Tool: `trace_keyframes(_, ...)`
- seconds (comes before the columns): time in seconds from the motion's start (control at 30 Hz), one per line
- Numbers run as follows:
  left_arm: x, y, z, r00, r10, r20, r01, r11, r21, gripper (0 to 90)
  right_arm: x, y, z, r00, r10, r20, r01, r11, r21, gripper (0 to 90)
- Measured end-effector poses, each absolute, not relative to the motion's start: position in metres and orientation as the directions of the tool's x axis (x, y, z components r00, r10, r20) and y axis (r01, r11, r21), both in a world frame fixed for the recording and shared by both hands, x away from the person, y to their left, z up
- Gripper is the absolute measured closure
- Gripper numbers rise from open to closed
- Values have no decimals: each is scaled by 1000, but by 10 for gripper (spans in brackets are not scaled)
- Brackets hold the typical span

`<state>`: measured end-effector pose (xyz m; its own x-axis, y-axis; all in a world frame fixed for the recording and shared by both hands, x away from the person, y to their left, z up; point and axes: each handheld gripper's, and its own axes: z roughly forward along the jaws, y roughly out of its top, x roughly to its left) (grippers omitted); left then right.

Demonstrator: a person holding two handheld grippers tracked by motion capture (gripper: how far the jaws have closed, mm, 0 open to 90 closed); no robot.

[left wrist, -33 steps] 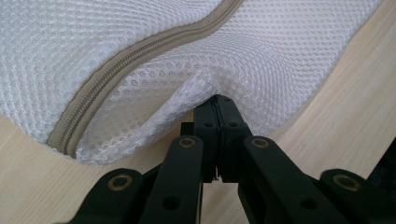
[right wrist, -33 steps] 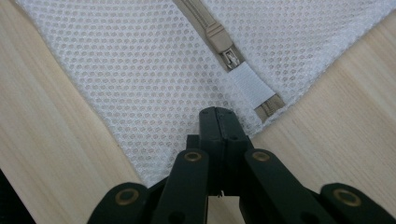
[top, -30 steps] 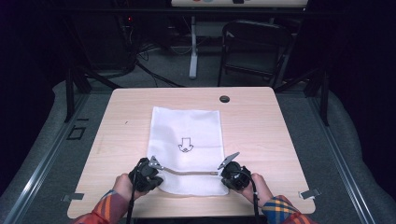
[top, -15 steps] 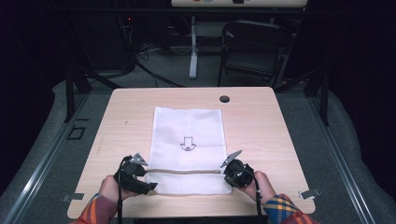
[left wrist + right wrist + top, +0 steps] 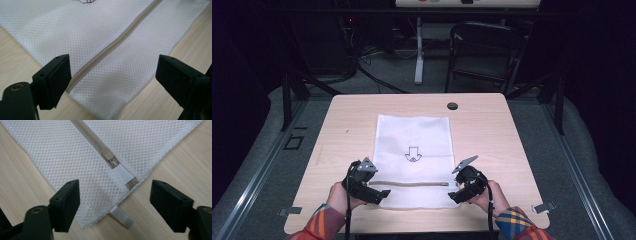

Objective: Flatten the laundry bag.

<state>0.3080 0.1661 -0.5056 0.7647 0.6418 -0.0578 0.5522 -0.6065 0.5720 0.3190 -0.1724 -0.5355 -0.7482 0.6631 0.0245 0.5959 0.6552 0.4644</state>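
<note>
Probably soft and light, the white mesh bag (image 5: 414, 150) lies flat at the table's (image 5: 492, 125) centre, best pinched beside its zipper (image 5: 113, 162), with both claws, left (image 5: 371, 192) and right (image 5: 458, 192), open.

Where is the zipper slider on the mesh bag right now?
In the high view the zipper slider sits at the right end of the zipper, near the mesh bag's near right corner, just ahead of the open right tongs.

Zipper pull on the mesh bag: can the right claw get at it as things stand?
Probably yes. The right claw hangs open just short of the zipper pull, which lies exposed on the mesh bag, with nothing covering it.
</note>
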Motion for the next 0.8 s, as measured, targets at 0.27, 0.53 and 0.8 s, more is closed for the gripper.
trace_keyframes(0.27,316,150,-508,781,621,-63,535,-614,580,115,320,-175,-535,-745,666,29,600,652,463,150)
trace_keyframes(0.53,330,127,-512,807,587,-59,505,-635,584,110,323,-174,-538,-739,673,39,610,643,464,83)
trace_keyframes(0.8,337,100,-515,826,562,-46,476,-652,590,110,322,-174,-538,-737,675,45,611,635,472,81)
